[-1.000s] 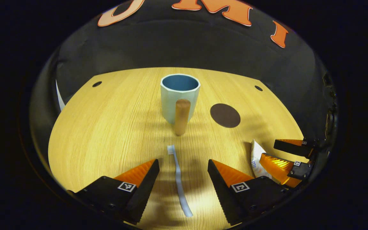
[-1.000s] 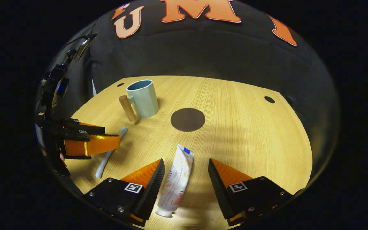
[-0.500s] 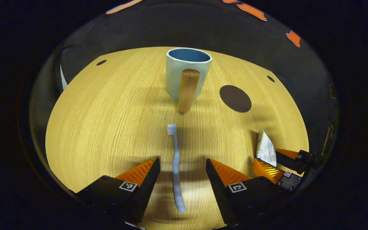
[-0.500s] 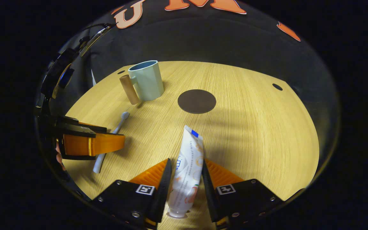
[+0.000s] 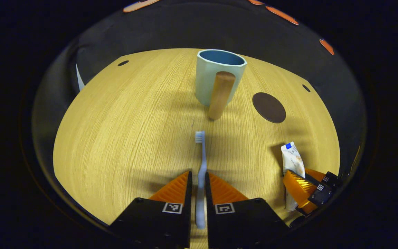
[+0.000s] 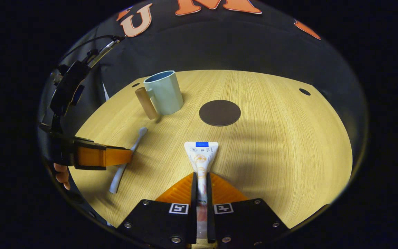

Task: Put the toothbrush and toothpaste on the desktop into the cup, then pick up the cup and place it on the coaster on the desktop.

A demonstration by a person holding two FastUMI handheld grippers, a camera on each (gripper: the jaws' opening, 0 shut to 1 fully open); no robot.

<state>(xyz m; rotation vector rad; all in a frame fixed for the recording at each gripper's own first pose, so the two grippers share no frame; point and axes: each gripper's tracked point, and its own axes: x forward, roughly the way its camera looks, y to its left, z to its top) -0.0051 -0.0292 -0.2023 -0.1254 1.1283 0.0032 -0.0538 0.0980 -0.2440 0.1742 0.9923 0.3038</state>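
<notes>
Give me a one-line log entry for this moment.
left tool: shut on toothbrush | right tool: shut on toothpaste | cup: empty, upright | coaster: bare

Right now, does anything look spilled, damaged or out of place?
Nothing stands out. The cup stands upright beside the bare coaster; the left gripper pinches the toothbrush, the right gripper the toothpaste.

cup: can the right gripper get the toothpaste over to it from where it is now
Probably yes. The right gripper is shut on the toothpaste, and bare desktop lies between it and the cup's open mouth.
</notes>
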